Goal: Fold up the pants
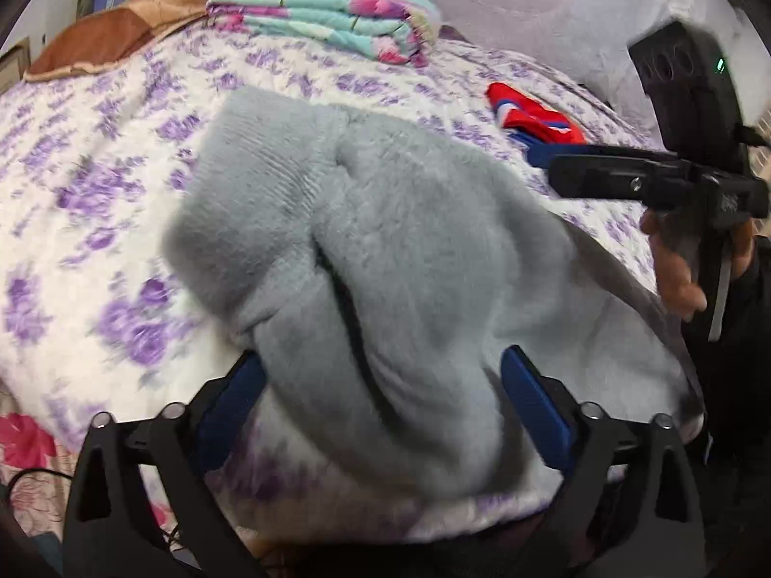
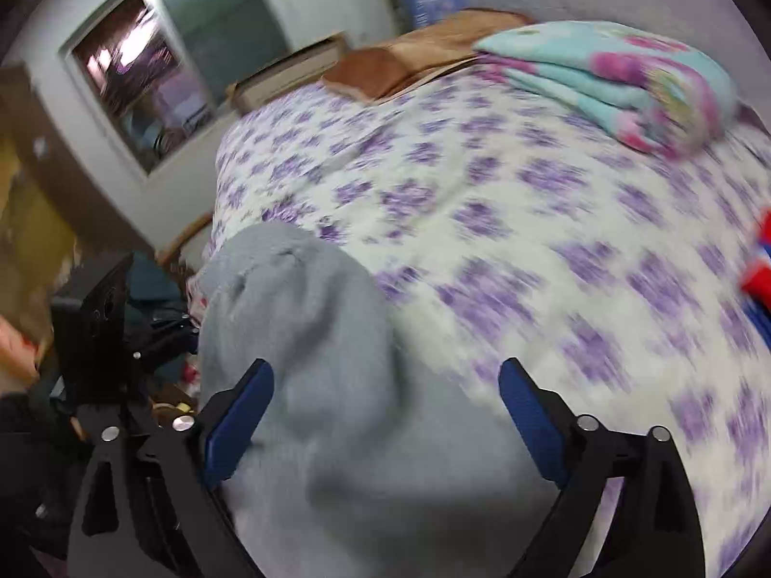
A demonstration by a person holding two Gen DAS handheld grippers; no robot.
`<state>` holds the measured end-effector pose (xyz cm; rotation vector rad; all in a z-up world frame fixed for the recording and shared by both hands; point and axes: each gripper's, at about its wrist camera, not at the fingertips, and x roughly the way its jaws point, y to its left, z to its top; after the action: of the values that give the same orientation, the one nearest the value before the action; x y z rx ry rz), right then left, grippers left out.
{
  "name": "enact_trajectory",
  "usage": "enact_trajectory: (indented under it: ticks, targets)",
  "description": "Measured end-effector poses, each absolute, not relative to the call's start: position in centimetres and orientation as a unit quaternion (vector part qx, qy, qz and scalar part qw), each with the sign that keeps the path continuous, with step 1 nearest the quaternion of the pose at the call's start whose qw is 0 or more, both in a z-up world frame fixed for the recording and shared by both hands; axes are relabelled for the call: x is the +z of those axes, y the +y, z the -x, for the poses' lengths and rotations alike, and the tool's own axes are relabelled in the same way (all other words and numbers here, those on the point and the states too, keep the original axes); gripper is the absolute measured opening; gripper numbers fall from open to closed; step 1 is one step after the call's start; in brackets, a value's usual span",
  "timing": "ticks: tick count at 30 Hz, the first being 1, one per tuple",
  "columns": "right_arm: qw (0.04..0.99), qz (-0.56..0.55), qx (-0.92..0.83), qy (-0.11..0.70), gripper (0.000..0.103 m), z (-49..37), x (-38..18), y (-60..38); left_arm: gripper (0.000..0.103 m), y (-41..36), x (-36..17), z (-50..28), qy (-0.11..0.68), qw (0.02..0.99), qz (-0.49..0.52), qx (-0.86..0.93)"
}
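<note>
We see the grey fleece pants (image 1: 366, 250) lying in a soft, bunched heap on the bed (image 1: 96, 183), whose cover is white with purple flowers. A dark crease runs down the middle of the heap, and one rounded end points toward the far side of the bed.

Our left gripper (image 1: 383, 400) hovers over the near part of the pants with its blue fingers (image 1: 535, 414) spread wide; the fabric lies between and beneath them, but the pads do not press on it. Our right gripper (image 2: 385, 400) is likewise wide apart over the pants (image 2: 299, 327), nothing pinched between its blue fingers (image 2: 236, 428). In the left wrist view the right gripper shows at the right edge, held by a hand (image 1: 684, 265) in a dark sleeve. Both views are blurred.

Well apart from the pants, at the far end of the bed, sits a folded turquoise and pink blanket (image 1: 327, 14), with a brown pillow (image 1: 120, 29) beside it. A red and blue garment (image 1: 535, 115) lies on the cover to the right. The right wrist view shows a window (image 2: 159, 72) in the wall beyond the bed.
</note>
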<state>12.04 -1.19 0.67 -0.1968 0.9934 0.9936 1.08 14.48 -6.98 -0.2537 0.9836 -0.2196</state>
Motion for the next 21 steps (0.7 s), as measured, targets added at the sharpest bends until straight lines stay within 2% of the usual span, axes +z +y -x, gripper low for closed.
enact_trajectory:
  ticks: [1, 2, 3, 4, 5, 6, 7, 8, 13, 15, 16, 17, 18, 20, 21]
  targets:
    - [0.754, 0.097, 0.453, 0.466, 0.096, -12.4, -0.1, -0.1, 0.098, 14.8, -7.9, -2.0, 0.48, 0.86, 0.14, -0.102]
    - [0.742, 0.1, 0.454, 0.482, 0.072, -12.6, -1.1, 0.9, 0.097, 15.0, -8.2, -2.1, 0.474, 0.86, 0.156, -0.103]
    - [0.717, 0.099, 0.47, 0.505, 0.043, -12.7, -2.4, 1.6, 0.095, 15.0, -8.0, -2.3, 0.462, 0.865, 0.163, -0.106]
    - [0.698, 0.088, 0.486, 0.518, 0.019, -13.0, -3.2, 2.0, 0.077, 14.9, -7.7, -2.5, 0.457, 0.868, 0.162, -0.106]
    - [0.706, 0.084, 0.487, 0.508, 0.008, -13.0, -2.9, 1.8, 0.07, 14.9, -7.3, -2.7, 0.45, 0.872, 0.16, -0.106]
    - [0.73, 0.085, 0.488, 0.471, 0.007, -13.1, -1.5, 1.4, 0.066, 14.9, -6.7, -2.8, 0.441, 0.876, 0.159, -0.111]
    - [0.739, 0.076, 0.488, 0.459, 0.007, -13.5, -0.6, 1.1, 0.059, 14.8, -5.7, -3.2, 0.429, 0.883, 0.152, -0.114]
    - [0.744, 0.06, 0.49, 0.45, 0.007, -14.3, 0.5, 0.7, 0.057, 14.7, -4.9, -3.6, 0.419, 0.89, 0.141, -0.114]
    - [0.765, 0.031, 0.513, 0.388, 0.005, -18.4, 6.8, 2.4, 0.055, 16.9, 0.4, -6.2, 0.354, 0.928, 0.098, -0.061]
    - [0.773, 0.034, 0.516, 0.368, 0.006, -19.7, 7.9, 5.3, 0.057, 18.9, 1.0, -7.1, 0.347, 0.933, 0.097, -0.025]
    - [0.777, 0.045, 0.511, 0.365, 0.015, -20.2, 7.7, 6.3, 0.067, 20.1, 0.5, -7.8, 0.357, 0.93, 0.09, 0.0]
    - [0.785, 0.064, 0.491, 0.372, 0.052, -20.7, 6.9, 7.7, 0.08, 21.4, -1.1, -9.0, 0.386, 0.919, 0.073, 0.031]
    - [0.801, 0.104, 0.435, 0.399, 0.064, -21.4, 5.3, 8.9, 0.084, 22.2, -2.1, -9.4, 0.4, 0.913, 0.069, 0.049]
    - [0.815, 0.141, 0.366, 0.428, 0.052, -21.8, 3.8, 8.0, 0.083, 24.4, -5.5, -10.1, 0.459, 0.882, 0.083, 0.064]
    - [0.827, 0.13, 0.342, 0.426, 0.052, -21.6, 4.4, 5.3, 0.084, 25.0, -6.1, -9.7, 0.467, 0.877, 0.097, 0.061]
